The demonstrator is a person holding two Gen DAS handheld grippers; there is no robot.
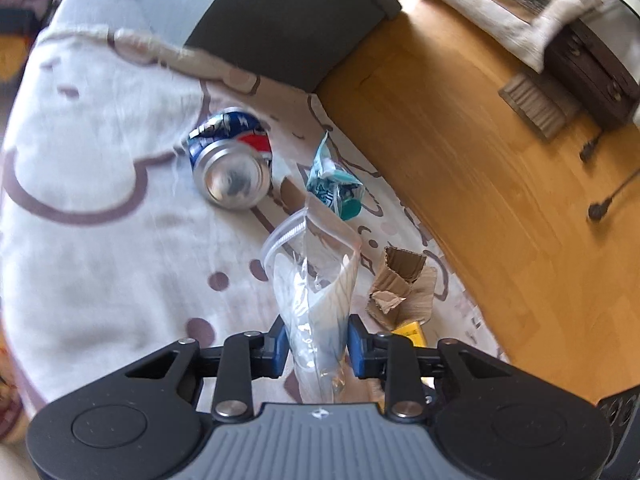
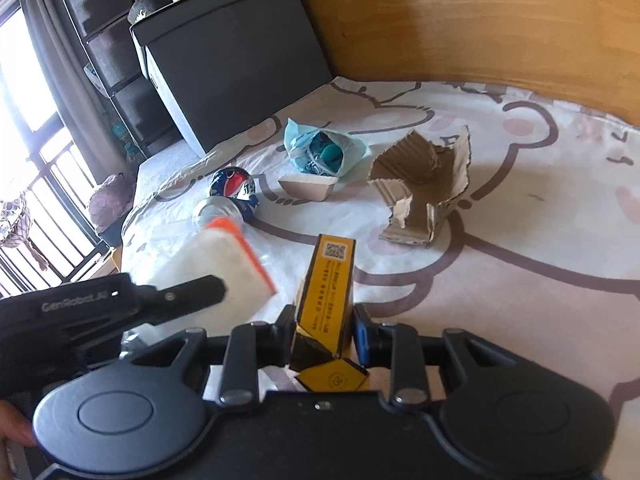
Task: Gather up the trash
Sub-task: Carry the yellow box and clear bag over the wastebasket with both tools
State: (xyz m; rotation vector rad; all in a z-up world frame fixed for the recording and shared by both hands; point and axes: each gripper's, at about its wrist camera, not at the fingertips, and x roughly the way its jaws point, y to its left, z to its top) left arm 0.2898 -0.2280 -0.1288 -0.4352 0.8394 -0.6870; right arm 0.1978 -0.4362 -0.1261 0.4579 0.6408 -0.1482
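My left gripper [image 1: 318,344] is shut on a clear zip bag [image 1: 316,264], which stands up from between its blue pads. Beyond it on the rug lie a crushed blue soda can [image 1: 232,160], a teal wrapper [image 1: 334,184] and torn cardboard [image 1: 404,284]. My right gripper [image 2: 322,340] is shut on a yellow and black carton [image 2: 330,280] with a QR code on top. In the right wrist view the bag [image 2: 216,260] shows an orange strip at the left, with the can [image 2: 234,192], the teal wrapper [image 2: 324,150] and the torn cardboard [image 2: 424,188] further off.
A white rug with brown cartoon outlines [image 2: 520,240] lies on a wooden floor [image 1: 480,140]. A dark storage box [image 2: 232,52] stands at the rug's far edge. A small cardboard wedge [image 2: 308,188] lies by the wrapper. Black shelves and a railed window are at the left.
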